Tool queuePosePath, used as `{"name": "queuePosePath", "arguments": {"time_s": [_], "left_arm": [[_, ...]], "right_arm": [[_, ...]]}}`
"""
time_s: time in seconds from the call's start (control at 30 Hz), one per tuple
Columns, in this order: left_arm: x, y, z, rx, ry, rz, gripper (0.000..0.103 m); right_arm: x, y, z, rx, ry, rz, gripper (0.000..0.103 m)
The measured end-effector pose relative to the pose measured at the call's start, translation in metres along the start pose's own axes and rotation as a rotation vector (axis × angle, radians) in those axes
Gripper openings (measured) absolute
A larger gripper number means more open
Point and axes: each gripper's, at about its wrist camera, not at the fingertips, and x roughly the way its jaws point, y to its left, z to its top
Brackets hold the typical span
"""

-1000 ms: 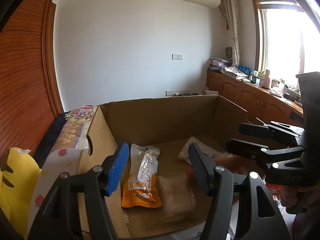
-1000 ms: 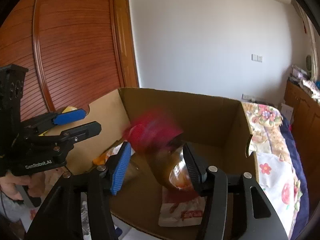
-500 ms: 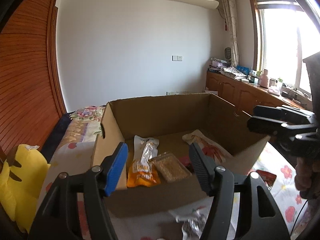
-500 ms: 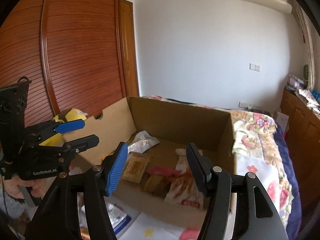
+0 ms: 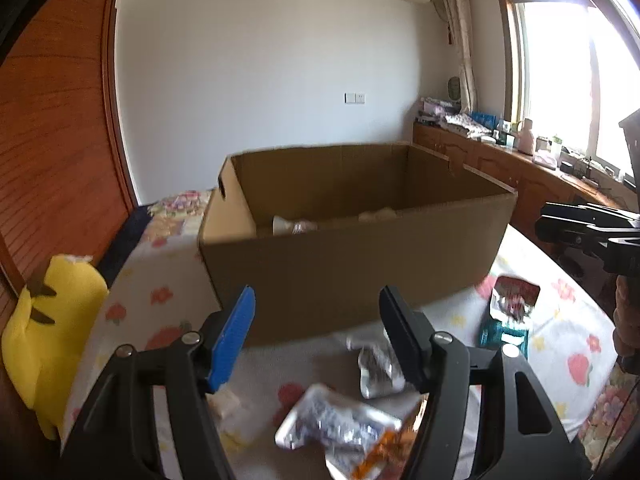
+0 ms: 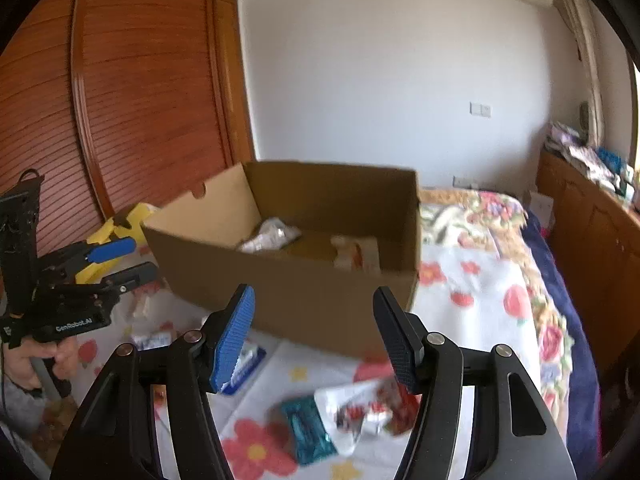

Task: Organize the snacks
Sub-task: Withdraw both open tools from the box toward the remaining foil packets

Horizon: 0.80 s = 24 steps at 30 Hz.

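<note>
1. Some snacks (image 6: 272, 236) already lie in the box (image 5: 352, 272).
2. More packets (image 5: 340, 432) wait in front of it — unsorted, I judge.
3. My left gripper (image 5: 316, 340) and right gripper (image 6: 314, 336) — jaws apart, empty.

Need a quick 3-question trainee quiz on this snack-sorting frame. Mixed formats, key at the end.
1. True or false: the left gripper holds a snack.
2. The yellow plush toy lies: A) inside the cardboard box B) outside it, near the wooden door C) on the window counter.
3. Fill in: the teal packet lies on the floral ____.

Key: 1 false, jaws open and empty; 2 B; 3 bedsheet.
</note>
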Motion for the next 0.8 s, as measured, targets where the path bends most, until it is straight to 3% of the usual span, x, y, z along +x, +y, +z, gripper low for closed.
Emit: {"name": "queuePosePath", "arguments": {"time_s": [0.23, 0.8], "left_arm": [[-0.001, 0.0, -0.03, -0.045, 0.064, -0.01, 0.065], [-0.006, -0.008, -0.053, -0.016, 0.08, -0.001, 0.065]], "right_arm": [[0.002, -0.01, -0.038, 0.061, 0.079, -0.027, 0.064], [0.01, -0.04, -0.088, 0.182, 0.204, -0.056, 0.065]]}}
